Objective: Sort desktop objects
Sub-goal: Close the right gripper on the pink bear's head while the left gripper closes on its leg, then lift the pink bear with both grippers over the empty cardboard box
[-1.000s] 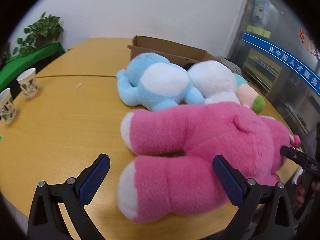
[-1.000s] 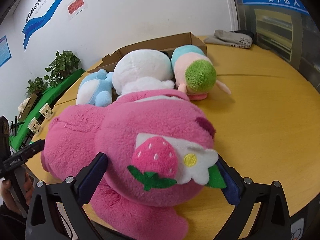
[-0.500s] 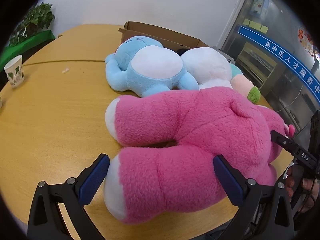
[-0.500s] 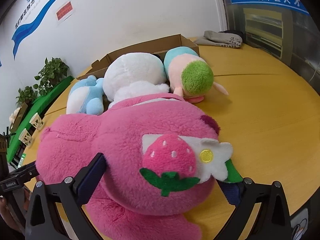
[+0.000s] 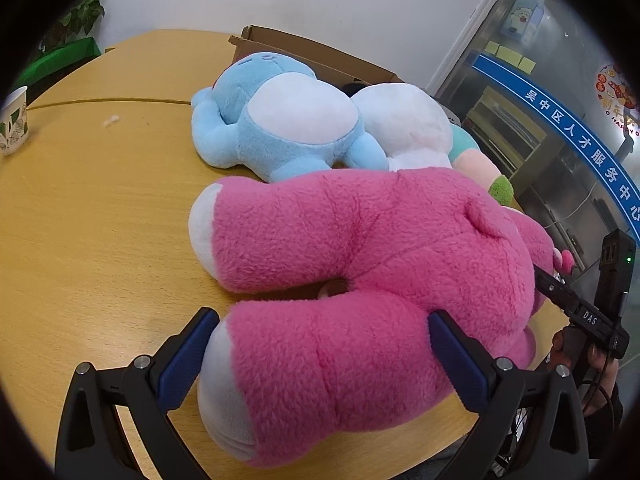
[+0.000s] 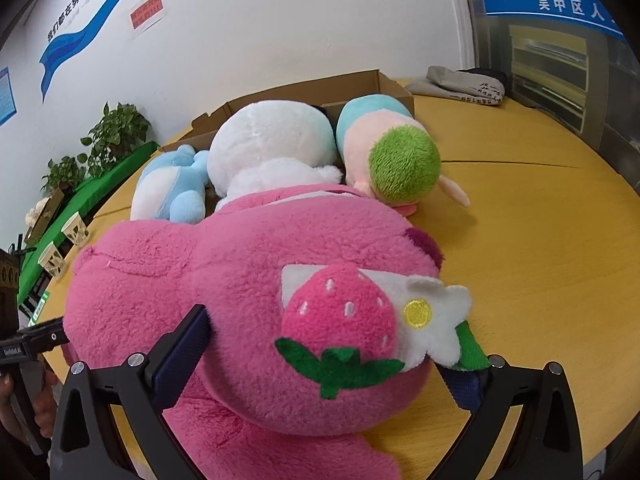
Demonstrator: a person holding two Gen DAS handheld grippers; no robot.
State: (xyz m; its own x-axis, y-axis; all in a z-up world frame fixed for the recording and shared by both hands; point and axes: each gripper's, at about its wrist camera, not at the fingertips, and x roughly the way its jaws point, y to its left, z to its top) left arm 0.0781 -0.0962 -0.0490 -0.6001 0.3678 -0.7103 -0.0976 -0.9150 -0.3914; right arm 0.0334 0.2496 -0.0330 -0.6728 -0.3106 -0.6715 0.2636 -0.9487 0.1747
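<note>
A big pink plush bear (image 5: pixel 360 264) lies on the round wooden table (image 5: pixel 88 216). My left gripper (image 5: pixel 320 364) is open with its fingers on either side of the bear's near leg. My right gripper (image 6: pixel 328 360) is open around the bear's head (image 6: pixel 256 280), next to its strawberry decoration (image 6: pixel 340 312). Behind the bear lie a blue plush (image 5: pixel 276 120), a white plush (image 5: pixel 404 120) and a pink-and-green plush (image 6: pixel 396 152). An open cardboard box (image 6: pixel 360 84) stands behind them.
A paper cup (image 5: pixel 12 120) stands at the table's left edge; two cups (image 6: pixel 64 244) show in the right wrist view. A folded grey cloth (image 6: pixel 460 84) lies at the far right. Potted plants (image 6: pixel 116 132) stand beyond the table.
Both grippers have moved forward, closer around the pink bear: the left onto its leg, the right onto its head. Both stay open. The plush toys have not moved.
</note>
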